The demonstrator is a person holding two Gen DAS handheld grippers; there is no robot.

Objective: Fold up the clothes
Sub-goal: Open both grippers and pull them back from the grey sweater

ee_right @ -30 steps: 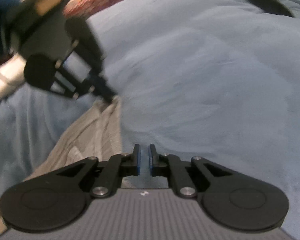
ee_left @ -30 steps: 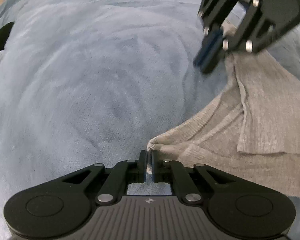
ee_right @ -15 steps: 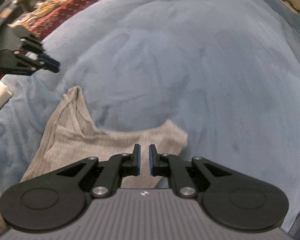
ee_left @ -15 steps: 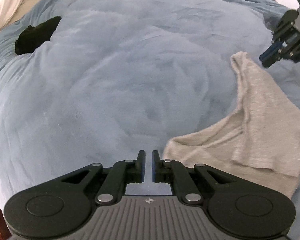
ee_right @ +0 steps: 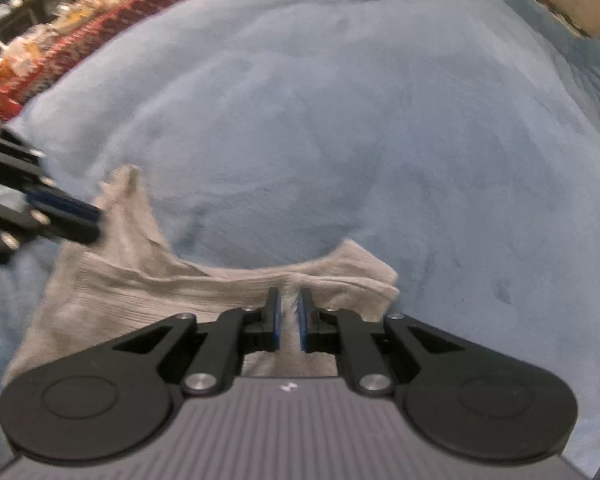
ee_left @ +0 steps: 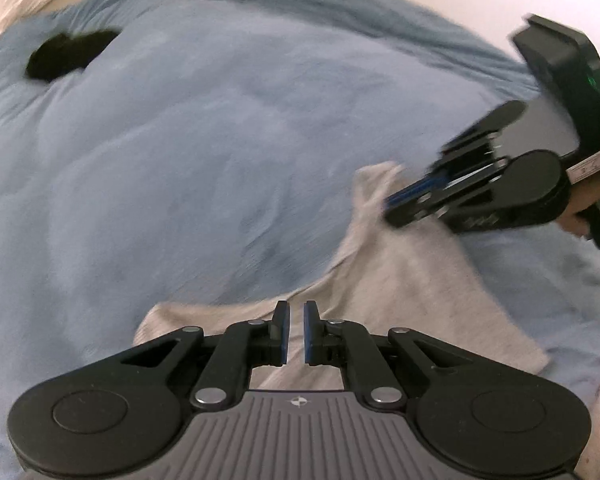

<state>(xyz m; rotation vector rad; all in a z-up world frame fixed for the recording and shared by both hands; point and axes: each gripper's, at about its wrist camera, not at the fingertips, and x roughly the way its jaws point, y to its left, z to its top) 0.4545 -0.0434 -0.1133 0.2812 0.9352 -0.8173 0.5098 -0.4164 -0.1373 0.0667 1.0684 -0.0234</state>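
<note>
Grey garment (ee_left: 416,280) lying on blue blanket (ee_left: 188,168); left gripper (ee_left: 295,334) and right gripper (ee_right: 288,320) above it, fingers nearly together, pinching nothing.

Blue bed (ee_left: 188,168) (grey garment (ee_left: 420,280) atop)

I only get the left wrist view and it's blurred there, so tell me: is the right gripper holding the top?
Observer: No. Its own camera shows the right gripper above the grey top, jaws all but shut, with no cloth pinched between them.
Operator: Anything beyond the blanket over there?
Observer: Yes, a cluttered red patterned cloth lies past the blanket's far left edge.
</note>
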